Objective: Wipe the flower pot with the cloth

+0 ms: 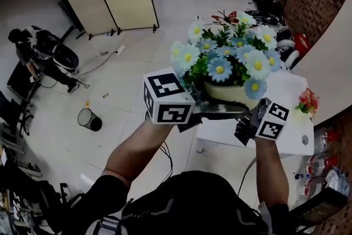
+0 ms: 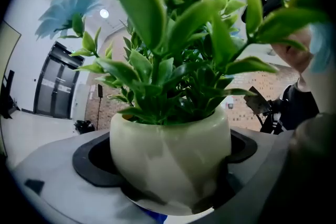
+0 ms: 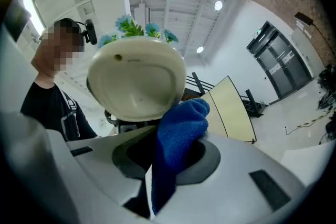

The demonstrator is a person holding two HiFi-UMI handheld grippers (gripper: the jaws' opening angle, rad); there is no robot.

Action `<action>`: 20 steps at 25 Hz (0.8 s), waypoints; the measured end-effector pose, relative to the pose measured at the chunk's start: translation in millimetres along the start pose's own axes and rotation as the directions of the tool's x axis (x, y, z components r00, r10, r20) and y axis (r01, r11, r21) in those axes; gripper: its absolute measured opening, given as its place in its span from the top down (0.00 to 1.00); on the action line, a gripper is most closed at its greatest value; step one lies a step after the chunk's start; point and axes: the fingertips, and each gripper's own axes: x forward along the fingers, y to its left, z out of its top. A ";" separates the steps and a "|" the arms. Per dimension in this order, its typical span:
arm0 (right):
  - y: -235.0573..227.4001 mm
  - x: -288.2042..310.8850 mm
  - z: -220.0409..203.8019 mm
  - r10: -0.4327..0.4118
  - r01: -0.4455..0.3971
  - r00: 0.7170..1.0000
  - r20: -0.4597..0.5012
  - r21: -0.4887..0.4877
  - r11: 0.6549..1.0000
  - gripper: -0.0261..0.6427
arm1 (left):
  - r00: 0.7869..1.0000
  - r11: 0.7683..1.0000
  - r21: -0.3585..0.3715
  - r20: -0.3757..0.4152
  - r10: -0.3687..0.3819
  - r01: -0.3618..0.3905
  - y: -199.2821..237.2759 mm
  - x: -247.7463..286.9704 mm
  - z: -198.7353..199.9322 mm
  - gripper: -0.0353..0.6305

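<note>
You are holding a cream, round-bellied glazed flower pot (image 1: 231, 93) up in the air in front of you, above the edge of a white table (image 1: 294, 137). The pot is carrying a bunch of pale blue artificial daisies (image 1: 220, 58) over glossy green leaves (image 2: 173, 65).

Your left gripper (image 1: 209, 113) is reaching in under the blooms from the left. In the left gripper view its two jaws are clamping the pot's belly from either side, and the pot is sitting upright between the dark pads.

Your right gripper (image 1: 245, 128) is coming up from below on the right and looking at the pot's underside, where a small drain hole is showing. Its jaws are pinching a bright blue, nubbly microfibre cloth (image 3: 178, 139). The cloth is sticking up out of the jaws, with its rounded top lying against the lower right edge of the pot, apparently touching it. A loose end is hanging down between the jaws.

On the table, to the right of your right gripper, a small bunch of red and pink flowers (image 1: 308, 100) is standing well apart from the pot. A black round bin (image 1: 89, 119) is standing on the pale floor far to your left.
</note>
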 end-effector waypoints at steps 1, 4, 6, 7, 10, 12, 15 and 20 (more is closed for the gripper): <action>-1.8 4.5 2.6 0.000 0.000 1.000 0.009 0.005 1.000 0.85 | 1.000 1.000 0.002 -0.005 0.005 -0.005 0.6 -0.2 -0.8 0.08; 2.0 7.5 7.1 0.017 -0.018 1.000 0.023 0.004 1.000 0.85 | 1.000 1.000 0.008 -0.012 0.018 -0.018 2.7 1.5 -1.5 0.08; 9.5 4.7 7.5 0.047 -0.047 0.999 0.021 0.001 0.999 0.85 | 1.000 1.000 0.002 -0.007 0.025 -0.025 5.6 3.7 -1.9 0.08; 14.2 3.0 6.7 0.063 -0.063 0.998 0.017 -0.003 0.998 0.85 | 0.999 0.999 -0.001 -0.005 0.032 -0.032 8.2 4.8 -3.7 0.08; 29.5 -3.8 -1.5 0.102 -0.103 0.995 -0.007 -0.023 0.994 0.85 | 0.997 0.997 -0.018 -0.002 0.072 -0.072 21.2 6.6 -13.4 0.08; 38.1 -10.8 -7.0 0.111 -0.112 0.994 -0.014 -0.027 0.993 0.85 | 0.996 0.995 -0.034 0.002 0.094 -0.094 28.9 7.7 -19.5 0.08; 44.4 -22.2 -9.7 0.094 -0.094 0.995 -0.015 -0.026 0.995 0.85 | 0.995 0.994 -0.048 0.007 0.102 -0.101 34.1 10.2 -23.3 0.08; 55.9 -35.1 -10.7 0.099 -0.100 0.995 -0.018 -0.019 0.995 0.85 | 0.991 0.990 -0.032 -0.023 0.134 -0.135 43.0 9.2 -28.2 0.08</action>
